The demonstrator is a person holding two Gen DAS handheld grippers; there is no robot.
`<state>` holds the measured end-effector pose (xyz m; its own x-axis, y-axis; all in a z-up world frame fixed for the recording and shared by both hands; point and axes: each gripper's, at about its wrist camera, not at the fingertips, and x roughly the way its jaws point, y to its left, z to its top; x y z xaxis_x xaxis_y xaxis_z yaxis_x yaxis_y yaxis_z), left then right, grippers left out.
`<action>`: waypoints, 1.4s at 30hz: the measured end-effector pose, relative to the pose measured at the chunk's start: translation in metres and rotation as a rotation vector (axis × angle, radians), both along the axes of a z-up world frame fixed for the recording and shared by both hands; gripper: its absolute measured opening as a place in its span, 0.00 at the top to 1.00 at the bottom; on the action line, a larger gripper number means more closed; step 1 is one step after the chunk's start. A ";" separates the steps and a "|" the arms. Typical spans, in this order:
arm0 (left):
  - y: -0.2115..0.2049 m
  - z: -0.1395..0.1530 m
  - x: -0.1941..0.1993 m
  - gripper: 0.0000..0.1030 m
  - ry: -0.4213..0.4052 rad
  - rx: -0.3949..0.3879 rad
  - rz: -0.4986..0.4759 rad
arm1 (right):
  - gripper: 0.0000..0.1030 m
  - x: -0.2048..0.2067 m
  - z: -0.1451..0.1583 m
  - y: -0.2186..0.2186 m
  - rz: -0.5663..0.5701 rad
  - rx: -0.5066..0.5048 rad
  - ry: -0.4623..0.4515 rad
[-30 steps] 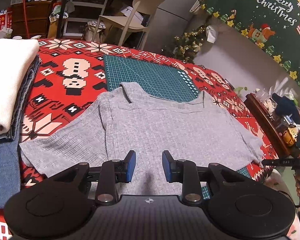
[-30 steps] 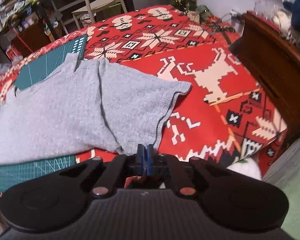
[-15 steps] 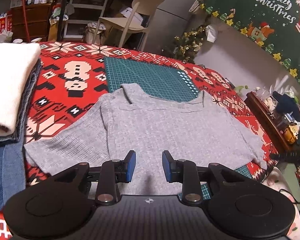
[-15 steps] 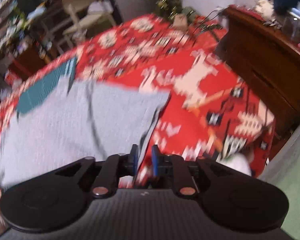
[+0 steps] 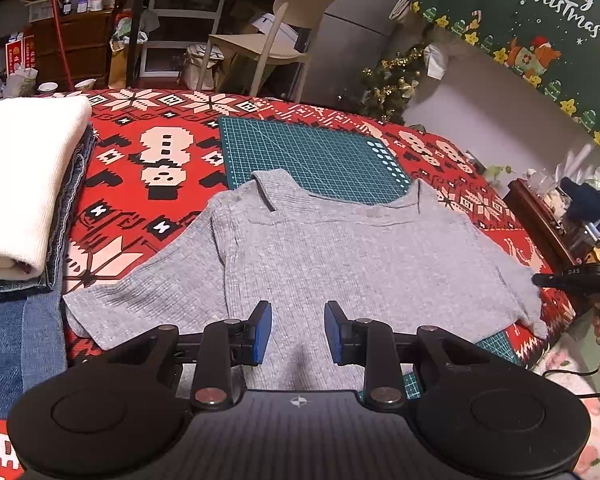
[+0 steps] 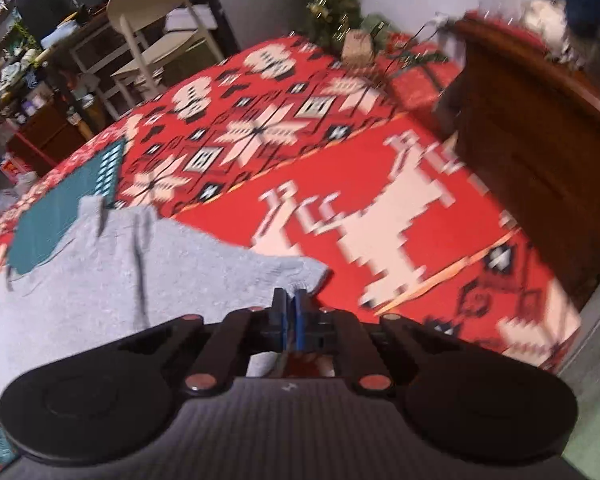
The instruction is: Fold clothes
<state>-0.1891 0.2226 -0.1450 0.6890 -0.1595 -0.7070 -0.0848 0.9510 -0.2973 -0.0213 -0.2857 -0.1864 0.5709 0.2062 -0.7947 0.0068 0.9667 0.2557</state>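
A grey ribbed collared shirt (image 5: 340, 252) lies flat, collar away from me, on a red Christmas blanket (image 5: 152, 216). My left gripper (image 5: 297, 332) hovers open over the middle of its near hem, with nothing between the blue pads. In the right wrist view the shirt (image 6: 100, 272) fills the left side. My right gripper (image 6: 291, 312) is at the tip of the right sleeve, with its pads pressed together on the sleeve's hem. The right gripper (image 5: 537, 279) also shows in the left wrist view, at that sleeve's edge. This right wrist view is blurred.
A folded white knit (image 5: 24, 184) lies on folded jeans (image 5: 16, 320) at the left. A green cutting mat (image 5: 312, 156) lies under the collar. A wooden cabinet (image 6: 540, 140) stands close at the right, past the blanket's edge. A chair (image 5: 276, 36) is behind.
My right gripper opened slightly half a second ago while swinging, and is now shut again at the sleeve tip. The left gripper stayed open and barely moved.
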 end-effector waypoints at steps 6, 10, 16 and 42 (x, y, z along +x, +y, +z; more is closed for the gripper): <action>0.004 0.000 0.000 0.73 0.006 0.004 0.033 | 0.88 -0.005 0.000 0.005 0.026 -0.090 -0.017; 0.012 0.006 -0.009 0.72 -0.008 0.021 0.066 | 0.61 -0.015 0.013 0.003 -0.010 -0.098 -0.068; 0.029 0.006 -0.031 0.60 -0.003 0.064 0.171 | 0.14 -0.044 0.054 0.033 0.093 -0.156 -0.237; 0.067 -0.035 -0.039 0.50 0.039 -0.004 0.416 | 0.01 -0.124 0.065 0.230 0.478 -0.251 -0.366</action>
